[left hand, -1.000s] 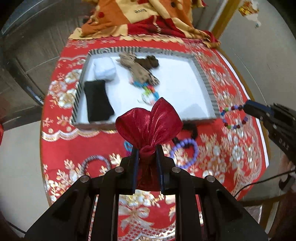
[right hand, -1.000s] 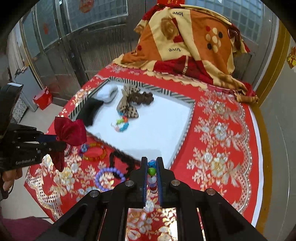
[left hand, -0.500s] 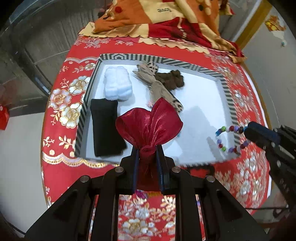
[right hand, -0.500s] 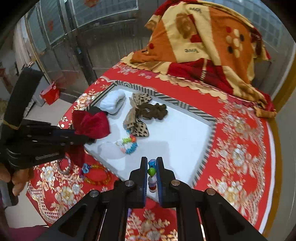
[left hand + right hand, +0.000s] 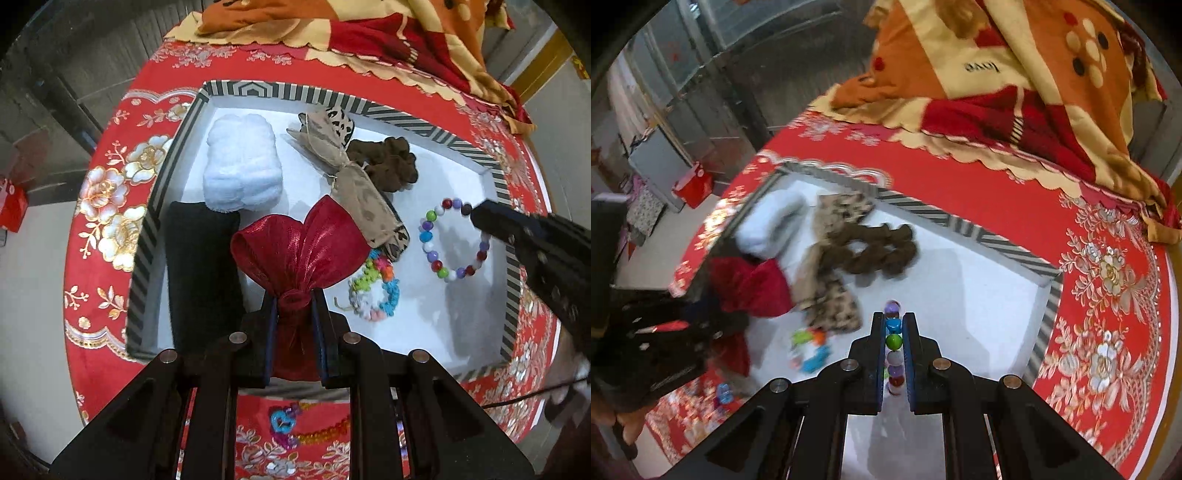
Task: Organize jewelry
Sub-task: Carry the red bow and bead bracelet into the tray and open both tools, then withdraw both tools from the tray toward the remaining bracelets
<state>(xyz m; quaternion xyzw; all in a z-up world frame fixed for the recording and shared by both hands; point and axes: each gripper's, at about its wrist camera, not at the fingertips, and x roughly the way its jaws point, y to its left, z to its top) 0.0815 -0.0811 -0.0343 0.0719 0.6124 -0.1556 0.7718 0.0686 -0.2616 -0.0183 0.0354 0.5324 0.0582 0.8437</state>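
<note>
My left gripper (image 5: 294, 295) is shut on a shiny red bow (image 5: 301, 243) and holds it over the front left of the white tray (image 5: 280, 96). My right gripper (image 5: 894, 318) is shut on a multicoloured bead bracelet (image 5: 894, 341), seen edge-on between the fingers. In the left wrist view that bracelet (image 5: 428, 236) hangs over the tray's right side from the right gripper (image 5: 480, 218). In the right wrist view the left gripper and red bow (image 5: 753, 286) are at the left, blurred.
In the tray lie a white fluffy item (image 5: 242, 166), a black pouch (image 5: 201, 273), a leopard-print bow (image 5: 354, 177), a brown scrunchie (image 5: 388, 162) and a colourful woven bracelet (image 5: 376, 291). More bracelets (image 5: 306, 430) lie on the red floral tablecloth (image 5: 107, 206). A folded blanket (image 5: 1015, 74) lies behind.
Both grippers have moved forward from the tablecloth to above the tray, carrying the red bow and the bead bracelet. The tray now fills both views.
</note>
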